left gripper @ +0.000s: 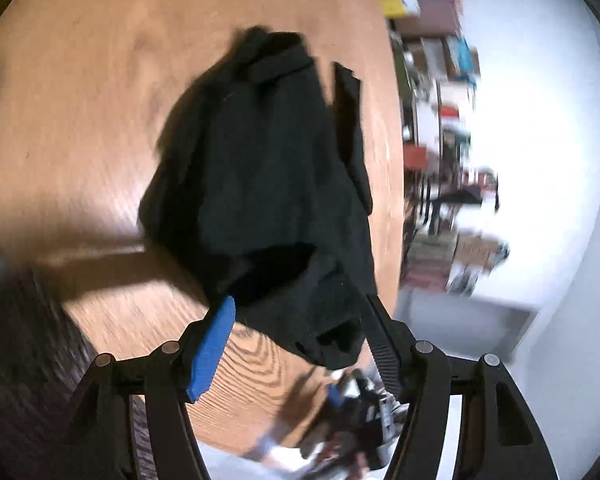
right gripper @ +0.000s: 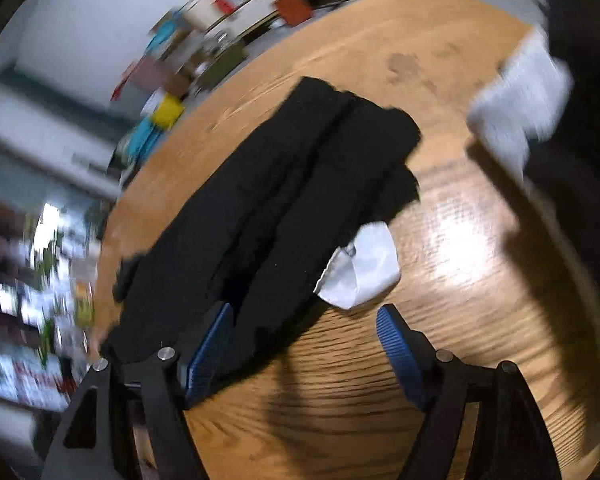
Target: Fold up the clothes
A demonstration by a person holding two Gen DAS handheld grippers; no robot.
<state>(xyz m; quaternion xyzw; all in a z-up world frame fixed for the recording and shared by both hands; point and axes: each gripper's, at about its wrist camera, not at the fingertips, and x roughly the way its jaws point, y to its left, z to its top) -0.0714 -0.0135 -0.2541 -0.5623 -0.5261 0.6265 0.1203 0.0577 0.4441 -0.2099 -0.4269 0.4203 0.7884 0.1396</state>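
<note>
Lying part-folded at frame centre, the black garment needs more folds; left gripper and right gripper fingers spread, pinching nothing.

free: bare round wooden tabletop right of and behind the folded black fabric garment | obstacle: that garment across the middle, its near end between the left gripper fingers | obstacle: white cloth pocket lining beside it | far edge: blurred white fabric heap | beyond rim: cluttered floor
</note>
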